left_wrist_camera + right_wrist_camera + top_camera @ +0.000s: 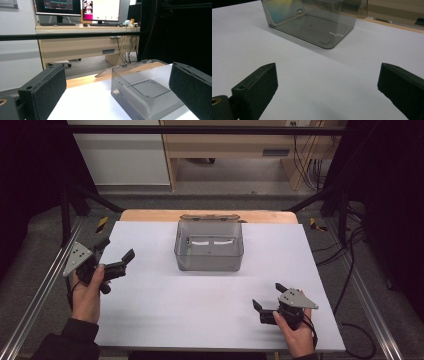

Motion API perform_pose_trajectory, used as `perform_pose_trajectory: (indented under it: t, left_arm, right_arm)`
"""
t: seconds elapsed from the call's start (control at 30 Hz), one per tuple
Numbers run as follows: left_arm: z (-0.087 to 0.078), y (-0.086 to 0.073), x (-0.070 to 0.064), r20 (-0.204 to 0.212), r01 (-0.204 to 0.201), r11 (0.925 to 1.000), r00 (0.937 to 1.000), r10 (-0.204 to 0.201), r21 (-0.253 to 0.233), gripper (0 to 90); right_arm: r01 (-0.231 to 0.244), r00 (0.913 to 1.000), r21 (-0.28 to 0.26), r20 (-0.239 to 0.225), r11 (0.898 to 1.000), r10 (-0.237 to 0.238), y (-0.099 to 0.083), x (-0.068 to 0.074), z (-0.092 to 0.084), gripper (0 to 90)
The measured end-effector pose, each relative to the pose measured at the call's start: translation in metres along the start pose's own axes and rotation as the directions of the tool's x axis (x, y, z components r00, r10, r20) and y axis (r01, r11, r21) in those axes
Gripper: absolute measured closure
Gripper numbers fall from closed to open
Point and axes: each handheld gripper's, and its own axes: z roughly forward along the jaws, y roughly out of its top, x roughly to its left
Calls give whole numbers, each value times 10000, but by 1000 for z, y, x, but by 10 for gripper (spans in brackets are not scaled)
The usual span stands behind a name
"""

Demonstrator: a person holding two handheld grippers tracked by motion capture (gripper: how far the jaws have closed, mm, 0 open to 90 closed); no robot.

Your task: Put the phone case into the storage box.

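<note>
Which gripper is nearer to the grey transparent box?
Left. The left gripper is off the left side of the grey transparent box, about level with it. The right gripper sits lower right, towards the table's near edge, clearly farther away.

A box [209, 246] stands on the counter [165, 310] toward its far edge, midway across, with its lid [210, 218] hinged open behind it. The left tool [114, 254] is held at the counter's left edge, the right tool [267, 296] near the front right corner, both well apart from the box. A desk [82, 42] stands beyond the counter.
</note>
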Motion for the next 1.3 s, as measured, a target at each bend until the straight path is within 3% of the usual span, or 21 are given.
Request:
perform_pose_trajectory:
  t: [0.53, 0.73, 1.3]
  left_arm:
    - [-15, -14, -10, 285, -194, 9998, 9994, 193, 39, 9]
    - [-20, -19, -16, 383, -361, 9993, 9986, 360, 16, 9]
    - [-31, -28, -23, 537, -317, 9995, 9980, 321, -90, 9]
  right_arm:
    - [-3, 10000, -185, 0, 9998, 3, 0, -3, -1, 38]
    - [-146, 9999, -495, 4, 9987, 146, 0, -8, -5, 39]
    - [141, 9995, -1315, 300, 9912, -103, -1, -19, -13, 42]
